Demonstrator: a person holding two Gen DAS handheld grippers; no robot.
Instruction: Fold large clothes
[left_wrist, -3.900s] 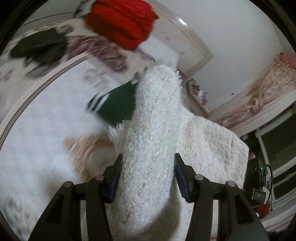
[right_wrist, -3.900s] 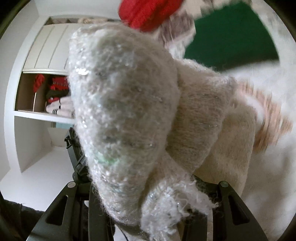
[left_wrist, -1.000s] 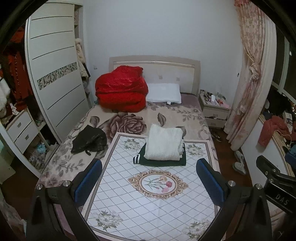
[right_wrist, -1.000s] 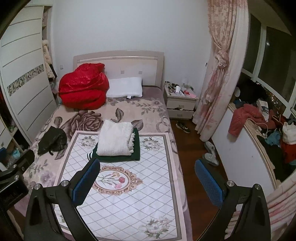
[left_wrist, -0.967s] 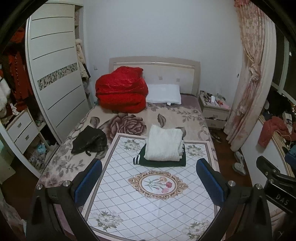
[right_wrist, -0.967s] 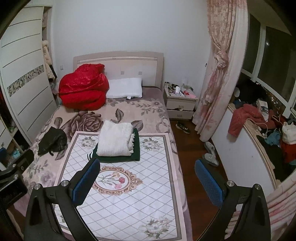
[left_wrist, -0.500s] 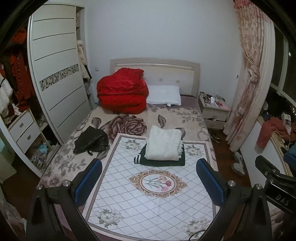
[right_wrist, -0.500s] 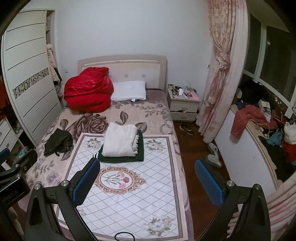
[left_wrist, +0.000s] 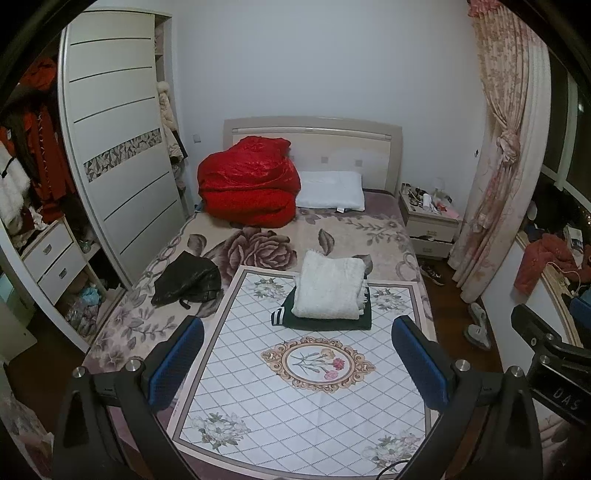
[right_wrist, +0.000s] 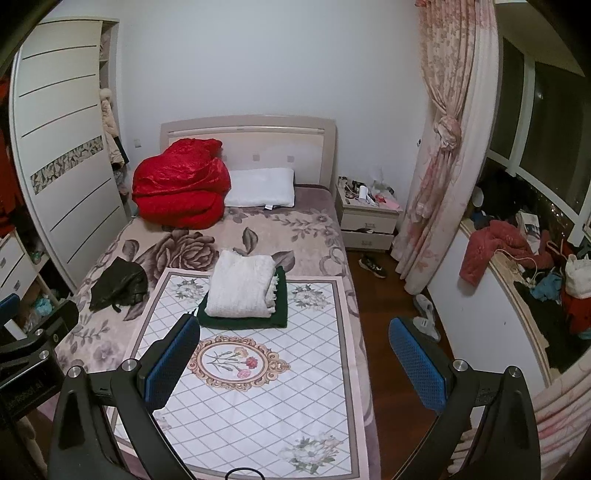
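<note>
Folded white sweater stacked on folded green garment on the bed.
I hold left gripper and right gripper spread wide, empty, well back.

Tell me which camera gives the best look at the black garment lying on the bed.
The left wrist view: the black garment sits unobstructed, clear of the frame's edge, with its crumpled folds visible. The right wrist view shows it smaller and nearer the left edge, just above part of the other hand-held gripper's body.

Home bedroom: bed, wardrobe, nightstand (cluttered), curtain.
</note>
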